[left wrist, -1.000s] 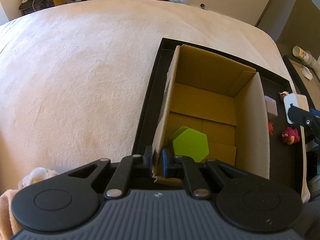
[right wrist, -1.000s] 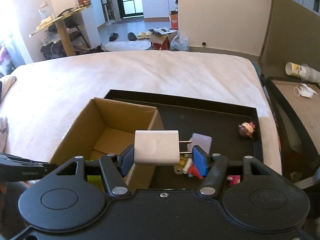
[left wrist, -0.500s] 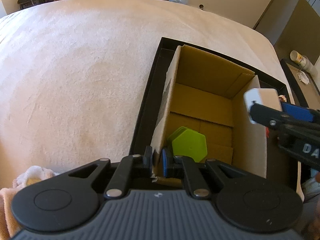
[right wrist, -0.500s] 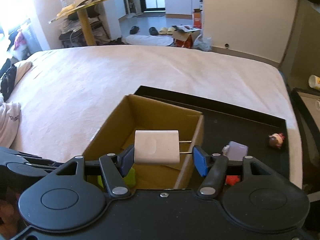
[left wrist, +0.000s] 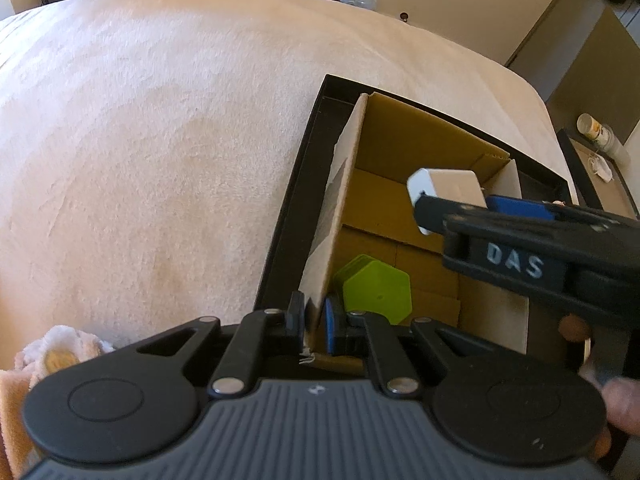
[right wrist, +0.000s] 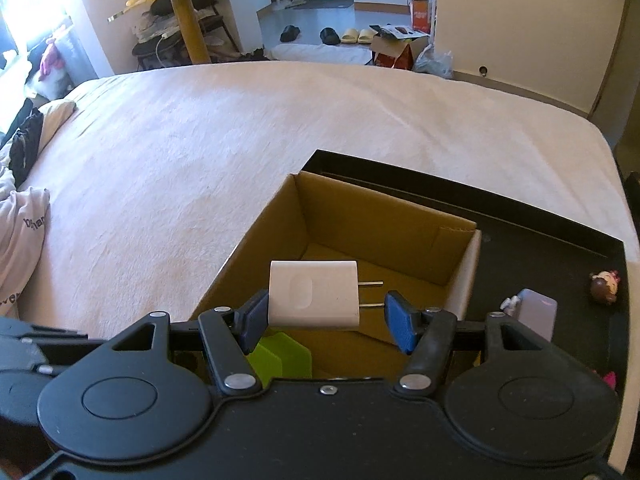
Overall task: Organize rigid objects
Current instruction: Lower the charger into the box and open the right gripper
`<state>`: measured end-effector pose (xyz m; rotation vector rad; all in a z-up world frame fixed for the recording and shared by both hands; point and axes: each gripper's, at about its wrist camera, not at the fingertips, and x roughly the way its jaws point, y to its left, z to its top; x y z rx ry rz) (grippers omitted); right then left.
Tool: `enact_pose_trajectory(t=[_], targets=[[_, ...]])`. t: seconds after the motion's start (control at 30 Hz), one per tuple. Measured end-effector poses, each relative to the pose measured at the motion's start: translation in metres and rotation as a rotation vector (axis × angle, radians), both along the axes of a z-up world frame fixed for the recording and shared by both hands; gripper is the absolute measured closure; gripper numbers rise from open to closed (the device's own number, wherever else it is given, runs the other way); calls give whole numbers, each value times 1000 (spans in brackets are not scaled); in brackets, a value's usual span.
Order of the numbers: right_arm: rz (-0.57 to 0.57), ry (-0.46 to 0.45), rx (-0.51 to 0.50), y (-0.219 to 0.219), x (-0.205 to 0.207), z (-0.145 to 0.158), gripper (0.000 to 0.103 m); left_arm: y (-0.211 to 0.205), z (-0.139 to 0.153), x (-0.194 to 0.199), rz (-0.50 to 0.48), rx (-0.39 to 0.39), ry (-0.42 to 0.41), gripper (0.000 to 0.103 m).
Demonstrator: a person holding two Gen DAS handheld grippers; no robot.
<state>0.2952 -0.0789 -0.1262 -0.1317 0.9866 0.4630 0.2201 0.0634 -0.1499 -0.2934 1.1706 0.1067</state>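
Two tools work together on the bed [right wrist: 224, 152]. Our left tool [left wrist: 314, 322], nearly closed, pinches the cardboard box [left wrist: 348, 184] wall, likely to steady it. Our right tool [right wrist: 326, 314], partly open, clamps a white charger [right wrist: 314, 295] above the box, over a green hexagonal piece [left wrist: 376, 290], ready for dropping in.
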Motion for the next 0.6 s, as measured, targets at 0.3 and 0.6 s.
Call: enact_pose_trajectory(t=[0.3,0.6], targets=[[-3,-26,21,12,9,3,40,3,-1,1,4,-14,-1,93],[-15,-23,16,2,5,8,38,5,0,1,8,-27,-11,93]])
